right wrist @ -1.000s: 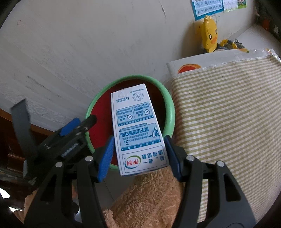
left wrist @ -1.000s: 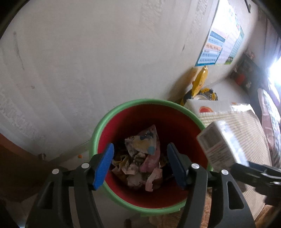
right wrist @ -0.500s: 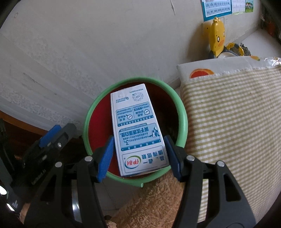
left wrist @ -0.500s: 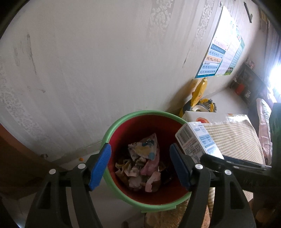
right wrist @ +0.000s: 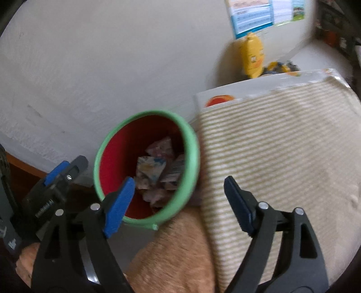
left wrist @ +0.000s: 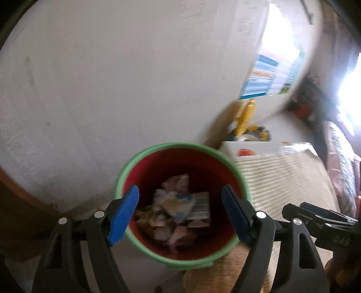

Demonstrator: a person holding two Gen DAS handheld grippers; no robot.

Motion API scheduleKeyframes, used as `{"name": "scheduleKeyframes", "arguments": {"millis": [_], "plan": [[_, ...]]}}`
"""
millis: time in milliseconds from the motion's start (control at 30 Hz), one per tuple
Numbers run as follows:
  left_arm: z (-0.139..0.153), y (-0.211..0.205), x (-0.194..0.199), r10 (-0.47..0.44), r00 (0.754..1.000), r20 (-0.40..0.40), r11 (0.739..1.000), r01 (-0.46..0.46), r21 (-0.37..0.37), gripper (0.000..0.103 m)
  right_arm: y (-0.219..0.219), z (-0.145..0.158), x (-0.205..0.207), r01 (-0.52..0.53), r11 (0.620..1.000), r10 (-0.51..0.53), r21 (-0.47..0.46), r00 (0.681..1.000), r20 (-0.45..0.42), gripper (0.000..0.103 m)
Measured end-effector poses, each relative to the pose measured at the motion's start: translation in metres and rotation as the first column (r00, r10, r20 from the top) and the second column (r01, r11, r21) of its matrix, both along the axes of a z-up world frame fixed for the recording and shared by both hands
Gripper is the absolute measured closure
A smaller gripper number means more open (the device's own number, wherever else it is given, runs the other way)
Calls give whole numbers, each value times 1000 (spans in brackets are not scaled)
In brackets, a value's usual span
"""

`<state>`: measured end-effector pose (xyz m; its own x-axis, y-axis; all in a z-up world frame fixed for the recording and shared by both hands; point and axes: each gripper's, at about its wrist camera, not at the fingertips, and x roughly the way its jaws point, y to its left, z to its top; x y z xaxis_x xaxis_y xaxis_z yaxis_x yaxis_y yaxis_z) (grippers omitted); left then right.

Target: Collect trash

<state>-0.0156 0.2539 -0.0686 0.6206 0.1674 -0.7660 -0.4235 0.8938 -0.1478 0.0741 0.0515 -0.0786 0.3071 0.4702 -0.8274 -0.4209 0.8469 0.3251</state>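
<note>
While the pictures are smeared by motion, we can still make out the main things. At the far left a brown wooden edge runs along the foot of the pale wall. Next comes our left gripper, poised over the bin, its jaws apart and opening, with nothing between the blue pads. In the right wrist view the same gripper shows at the left edge, beside the bin.

The bin is red inside with a green rim and stands on the floor close to the wall. In its bottom lies the trash, a heap of crumpled wrappers, and against the right side of that heap rests the carton, white with printed bands, lying in the bin and touched by neither gripper.

Our right gripper hangs above the bin's right rim and the striped cushion, its jaws wide and opening, empty. In the left wrist view it reaches in from the right edge. Below the bin lies something orange and fuzzy; we cannot tell what it is.

Further right, behind the cushion, a yellow duck toy stands against the wall under a poster.
</note>
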Motion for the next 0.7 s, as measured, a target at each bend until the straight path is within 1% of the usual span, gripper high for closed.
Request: {"name": "scheduleKeyframes", "arguments": {"millis": [33, 67, 100, 133, 167, 200, 233, 333, 400, 433, 467, 500, 567, 633, 667, 700], "plan": [[5, -9, 1, -28, 999, 27, 1000, 27, 8, 27, -11, 6, -2, 24, 1000, -24, -4, 999, 25, 18], [10, -17, 2, -49, 997, 54, 999, 48, 22, 20, -21, 10, -4, 46, 999, -46, -9, 998, 51, 16], [17, -29, 3, -75, 993, 95, 996, 71, 44, 17, -37, 21, -8, 80, 997, -77, -20, 992, 100, 13], [24, -40, 3, -97, 986, 136, 994, 89, 65, 11, -49, 30, -12, 105, 994, -99, -32, 985, 144, 7], [31, -49, 5, -112, 980, 166, 992, 100, 81, 8, -63, 41, -19, 136, 990, -124, -47, 972, 200, 4], [41, -64, 6, -139, 965, 222, 987, 117, 109, 8, -77, 51, -24, 167, 984, -148, -57, 956, 254, 5], [49, -76, 7, -159, 952, 261, 983, 129, 130, 8, -92, 61, -31, 202, 977, -175, -61, 936, 305, 5], [72, -110, 14, -225, 913, 342, 968, 167, 190, 8, -132, 79, -43, 306, 952, -274, -26, 882, 383, 5], [85, -131, 21, -264, 891, 369, 956, 193, 219, 8, -165, 92, -58, 404, 914, -374, 29, 814, 444, 5], [90, -139, 23, -276, 883, 379, 953, 201, 227, 8, -179, 99, -67, 453, 890, -420, 55, 768, 484, 5], [97, -149, 26, -285, 875, 392, 950, 205, 234, 8, -193, 106, -76, 502, 861, -462, 77, 710, 532, 5], [101, -156, 27, -287, 870, 401, 950, 204, 237, 8, -201, 111, -84, 534, 841, -484, 90, 666, 567, 5], [112, -172, 27, -279, 859, 430, 952, 189, 241, 8, -220, 119, -98, 599, 792, -521, 119, 562, 643, 5], [116, -184, 26, -260, 856, 446, 957, 167, 239, 8, -234, 120, -104, 625, 769, -540, 134, 523, 659, 5], [117, -188, 24, -256, 855, 451, 959, 164, 233, 8, -239, 119, -103, 641, 756, -555, 133, 519, 650, 5], [118, -193, 23, -254, 851, 459, 961, 168, 220, 8, -251, 117, -102, 674, 727, -592, 128, 521, 615, 5]]}}
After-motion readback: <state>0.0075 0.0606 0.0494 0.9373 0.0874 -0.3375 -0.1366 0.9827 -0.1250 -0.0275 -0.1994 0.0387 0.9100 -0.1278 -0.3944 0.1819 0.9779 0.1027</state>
